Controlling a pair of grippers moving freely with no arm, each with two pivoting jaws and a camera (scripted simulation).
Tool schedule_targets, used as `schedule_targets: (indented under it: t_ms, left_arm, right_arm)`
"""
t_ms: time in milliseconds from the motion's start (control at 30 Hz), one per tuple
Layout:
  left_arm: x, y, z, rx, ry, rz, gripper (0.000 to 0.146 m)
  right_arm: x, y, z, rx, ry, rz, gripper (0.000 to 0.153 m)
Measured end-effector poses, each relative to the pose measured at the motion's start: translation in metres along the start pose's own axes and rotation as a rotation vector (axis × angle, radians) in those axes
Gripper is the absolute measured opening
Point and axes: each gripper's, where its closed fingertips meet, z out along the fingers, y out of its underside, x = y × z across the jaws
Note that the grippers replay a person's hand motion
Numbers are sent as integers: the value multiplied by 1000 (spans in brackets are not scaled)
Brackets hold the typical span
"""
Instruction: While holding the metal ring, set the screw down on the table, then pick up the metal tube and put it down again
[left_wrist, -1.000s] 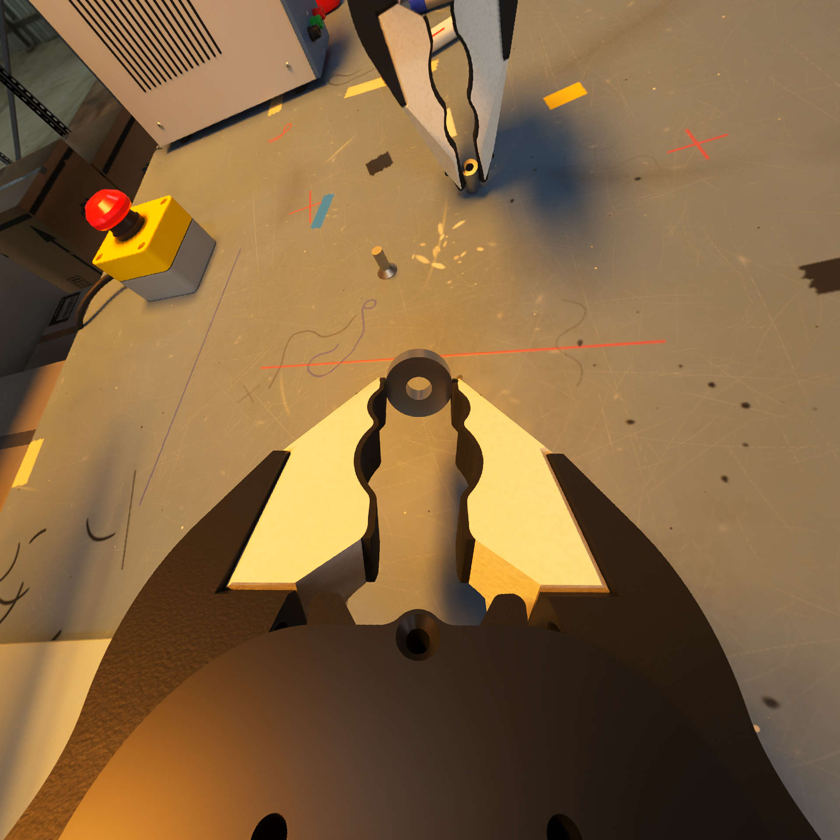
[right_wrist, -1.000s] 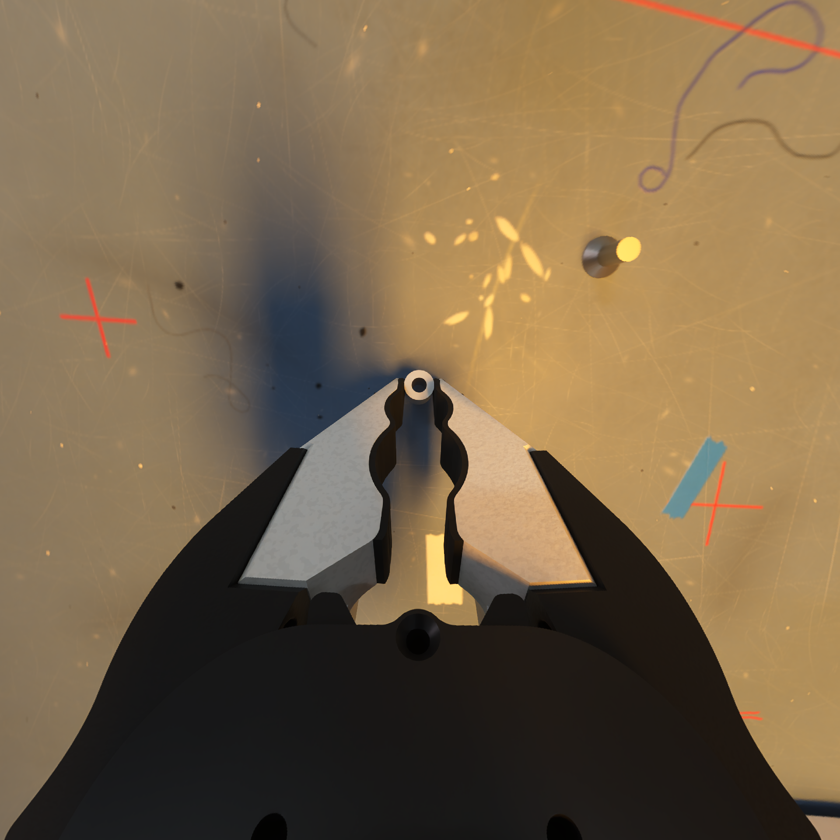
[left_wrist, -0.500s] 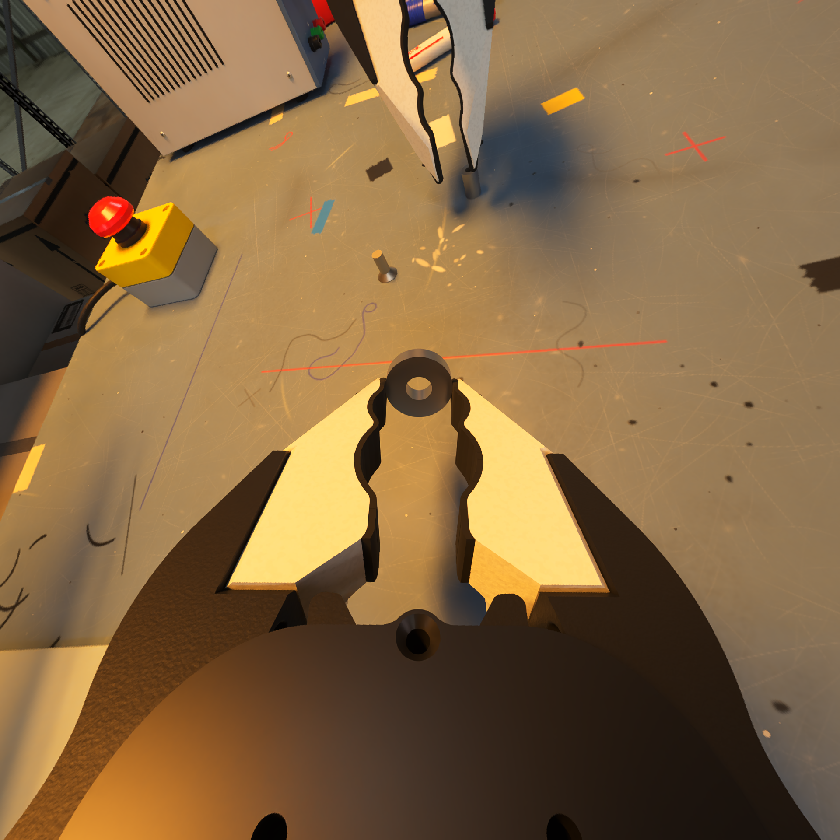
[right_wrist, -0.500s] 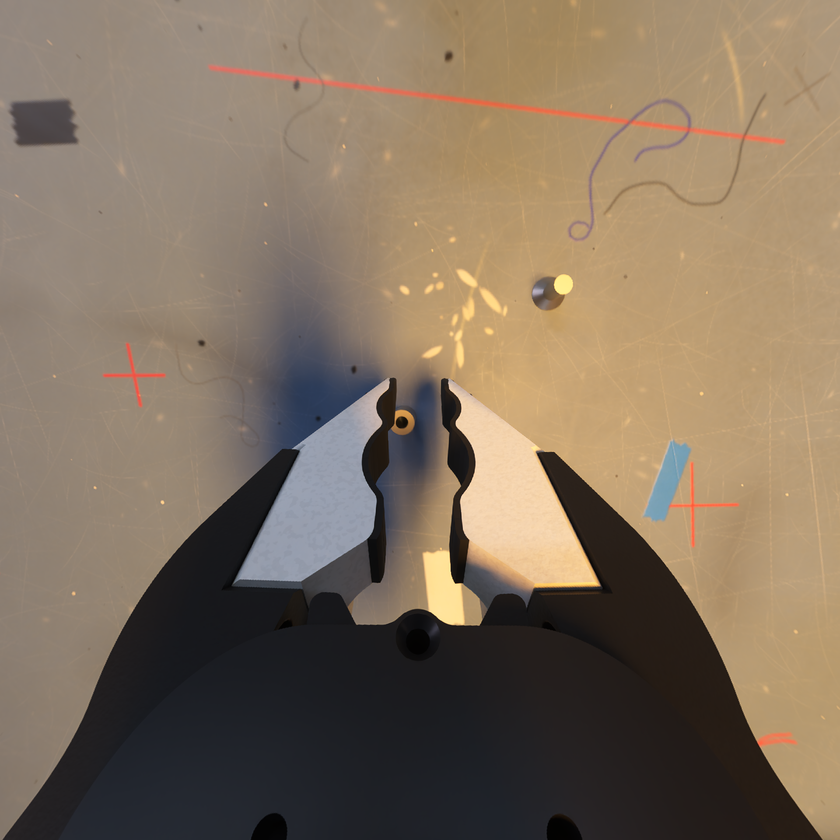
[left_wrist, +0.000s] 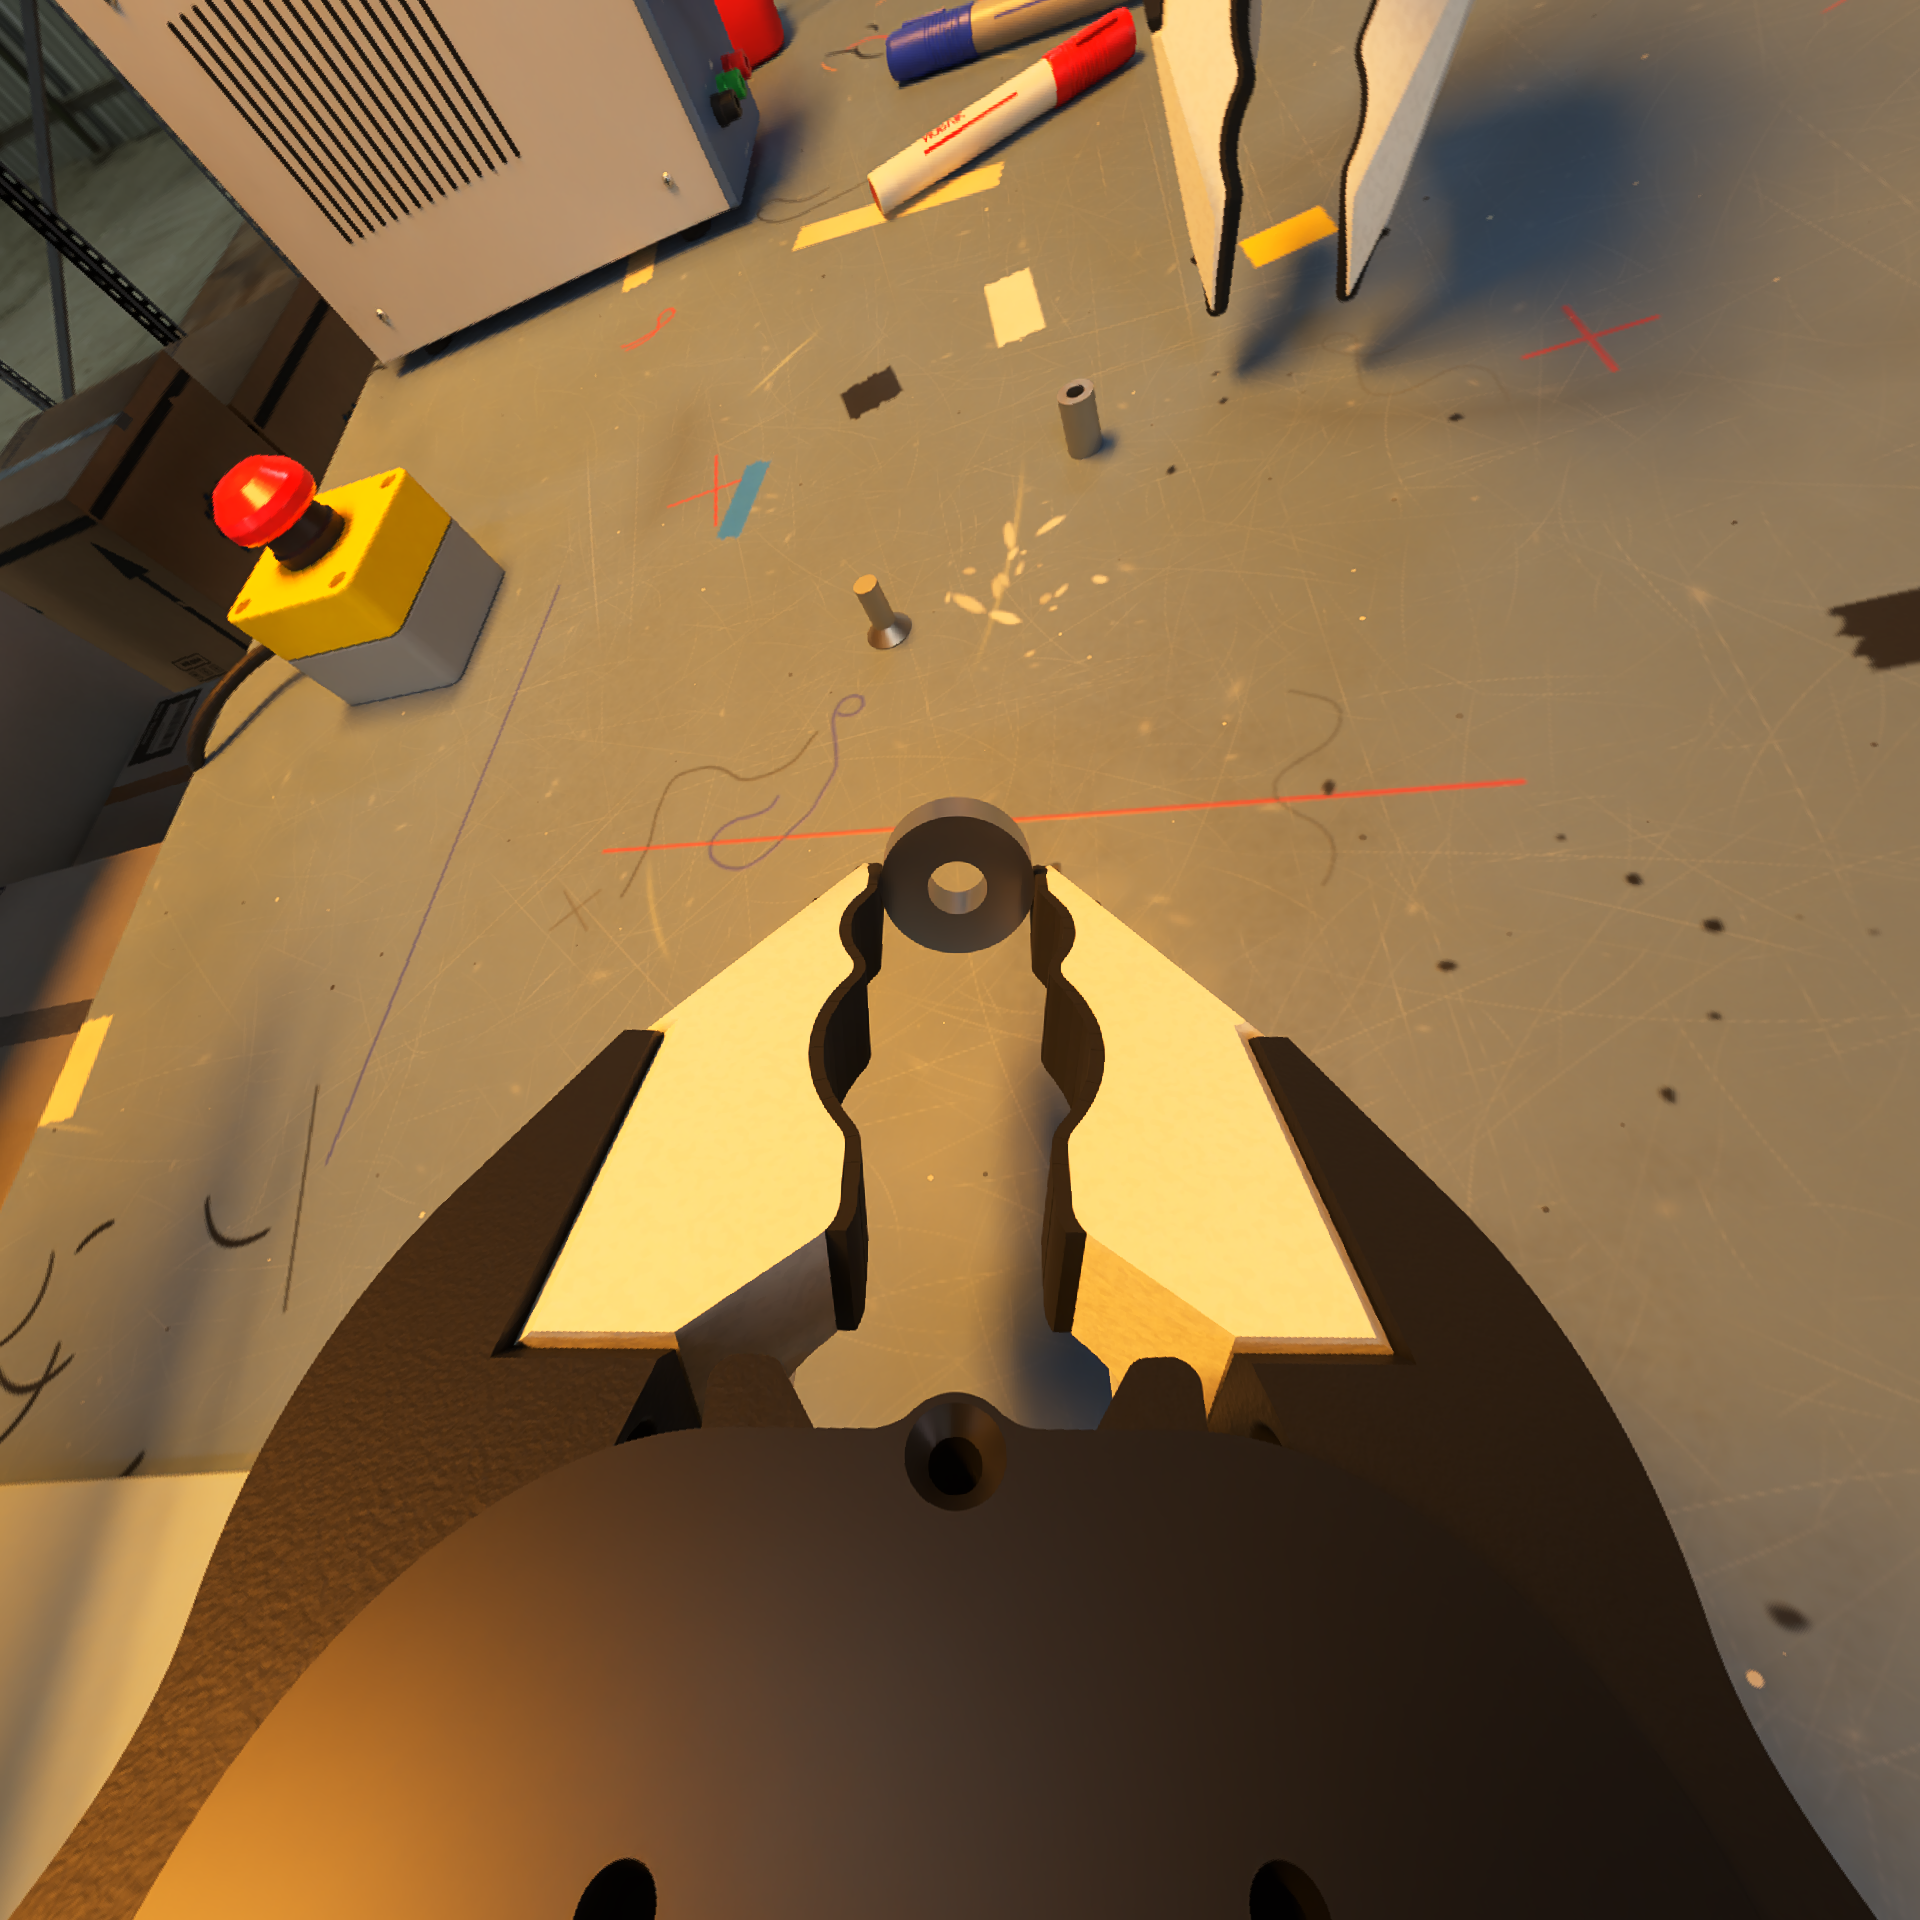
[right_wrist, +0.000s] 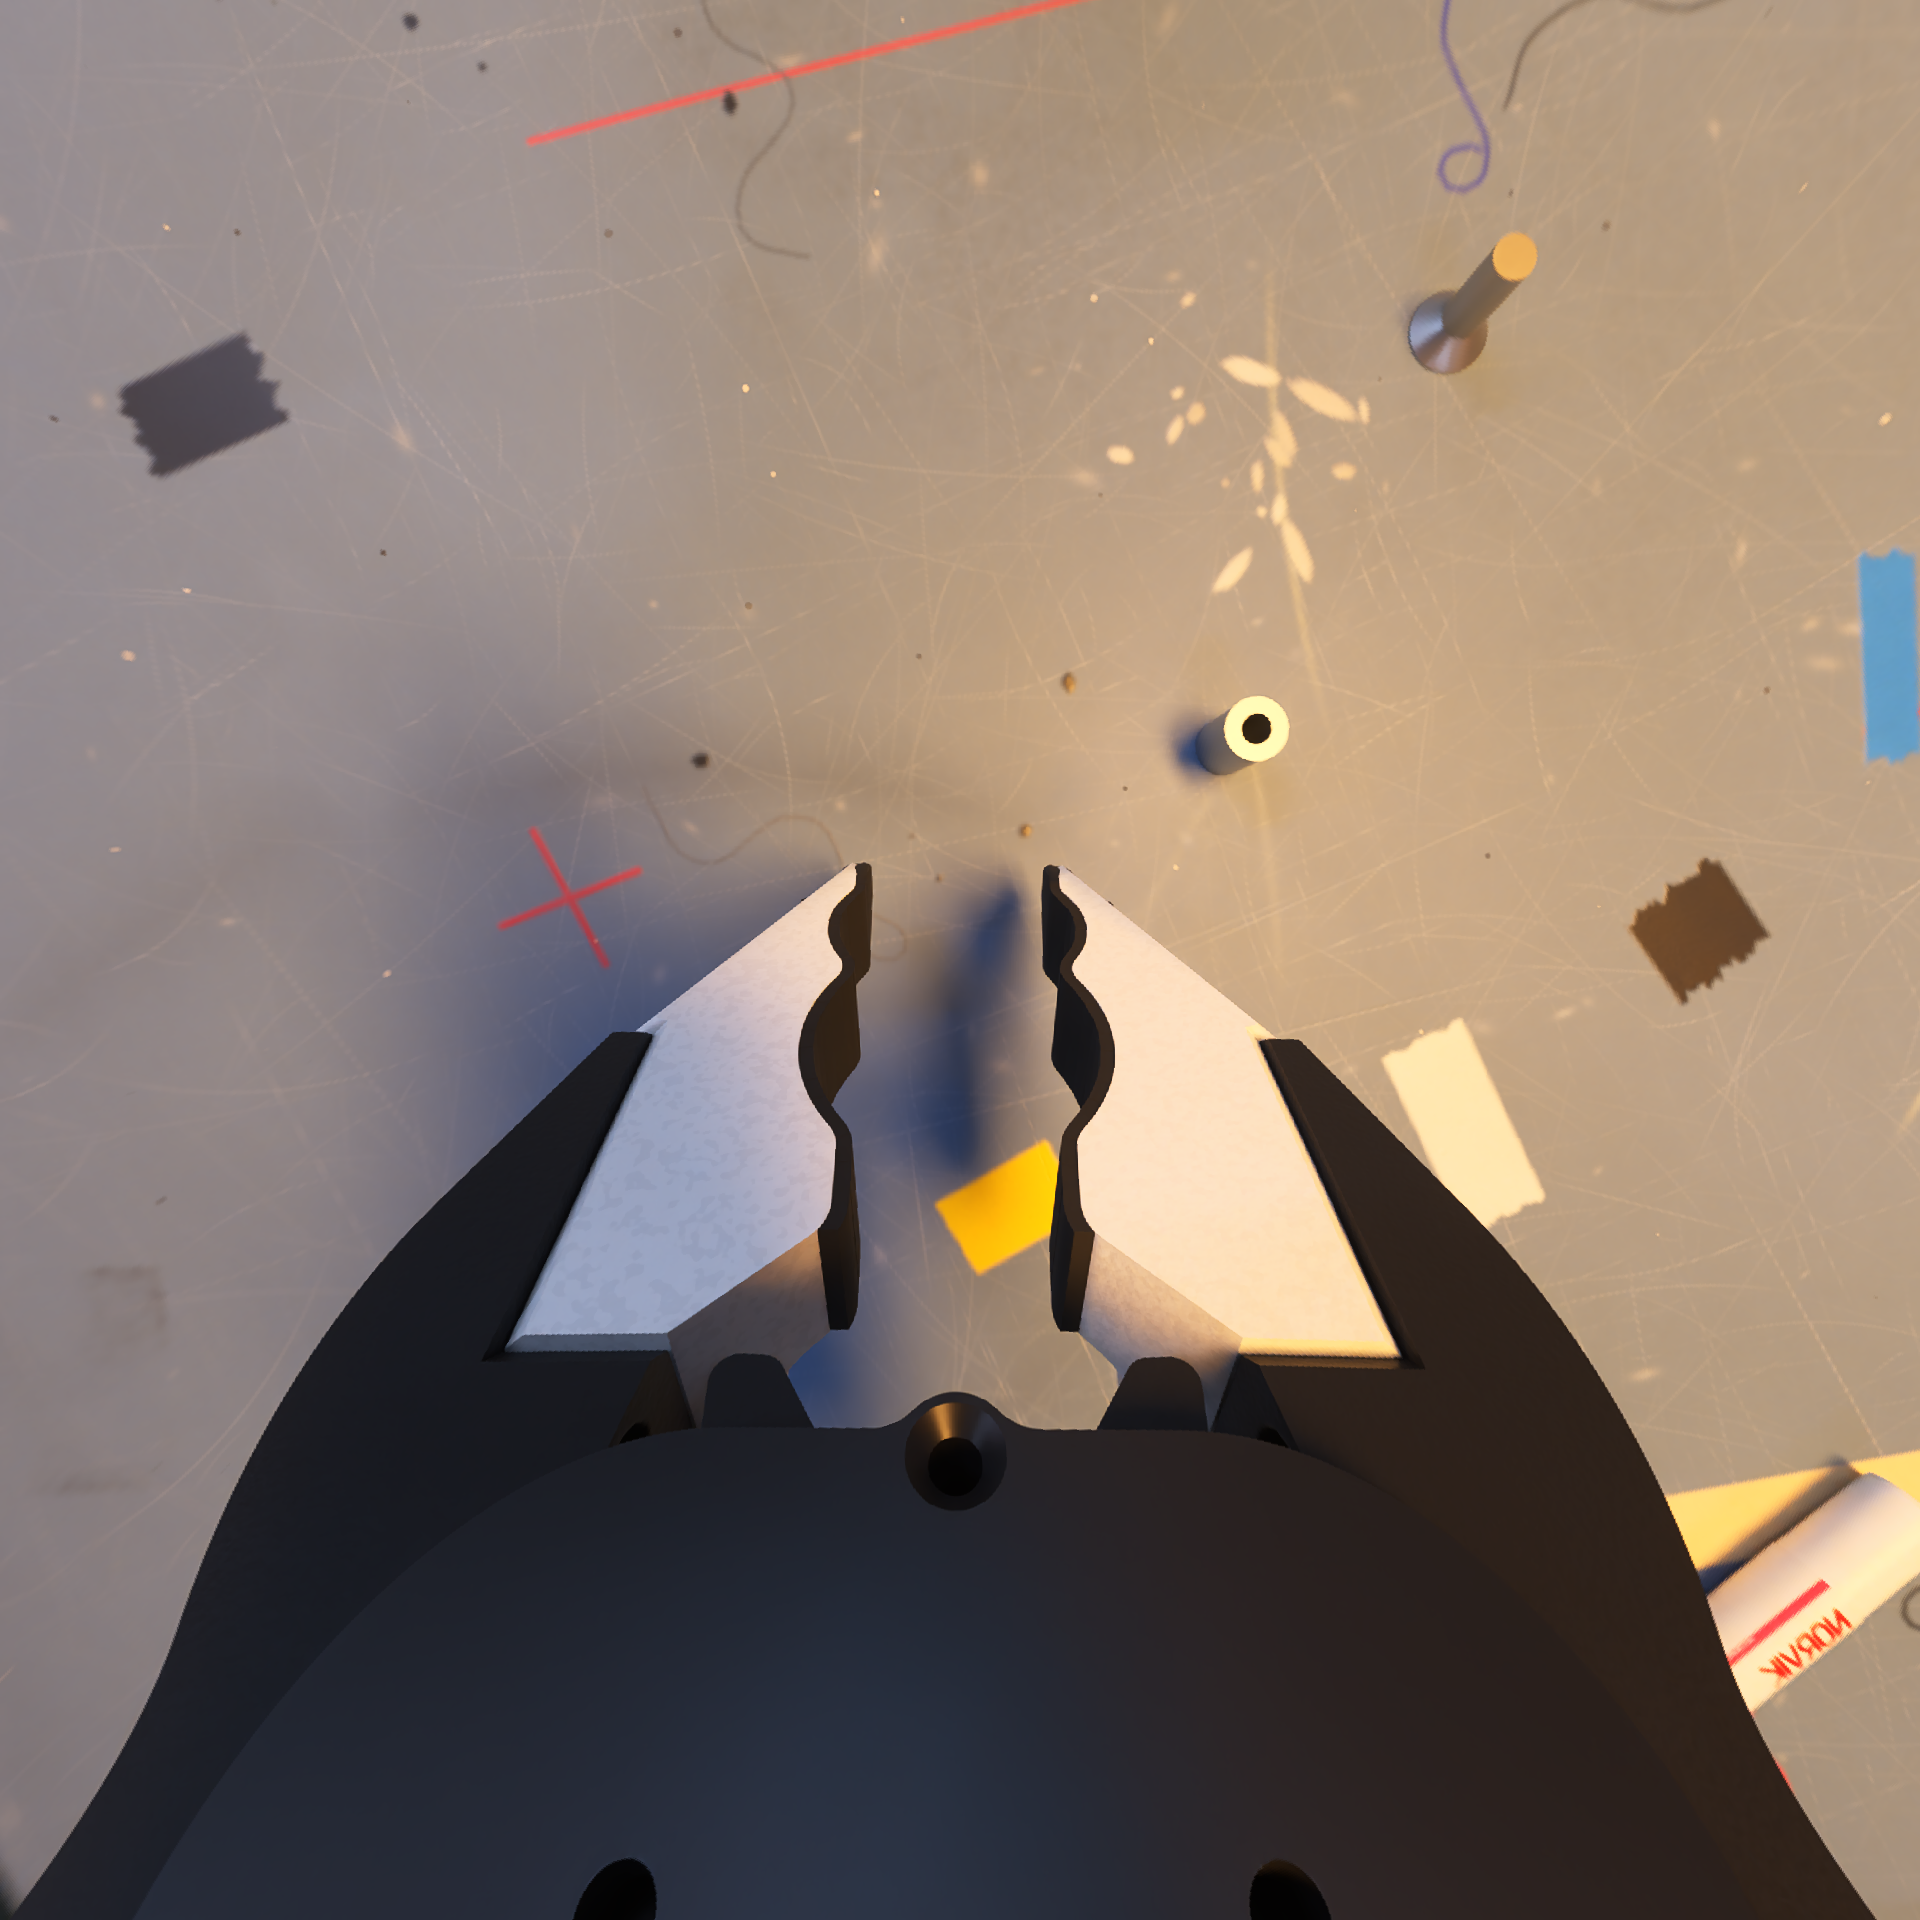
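Observation:
My left gripper (left_wrist: 956, 883) is shut on the dark metal ring (left_wrist: 920, 894), held above the table. The screw (left_wrist: 881, 615) stands head-down on the table ahead of it; it also shows in the right wrist view (right_wrist: 1465, 307). The short metal tube (left_wrist: 1078, 419) stands upright on the table farther back; in the right wrist view (right_wrist: 1242, 736) it is to the right of my fingertips. My right gripper (right_wrist: 956, 881) is open and empty, raised above the table; it shows in the left wrist view (left_wrist: 1283, 291) at the top, beyond and right of the tube.
A yellow box with a red button (left_wrist: 348, 582) sits at the left. A grey vented cabinet (left_wrist: 416, 135) stands at the back left. Red and blue markers (left_wrist: 997, 104) lie behind the tube; one shows in the right wrist view (right_wrist: 1808, 1600). Tape patches dot the table (left_wrist: 1507, 623).
My right gripper let go of the tube, opened wider, rose and drew back to the right. The tube now stands free on the table. The left gripper kept hold of the ring.

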Motion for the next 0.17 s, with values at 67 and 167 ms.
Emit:
schedule_targets:
  t_ms: [67,167]
  left_arm:
    - [0,0,0,-3,-1,4,28]
    - [0,0,0,-9,-2,10,28]
  right_arm:
    - [-2,0,5,33,53,-33,32]
    - [2,-1,10,31,130,-76,31]
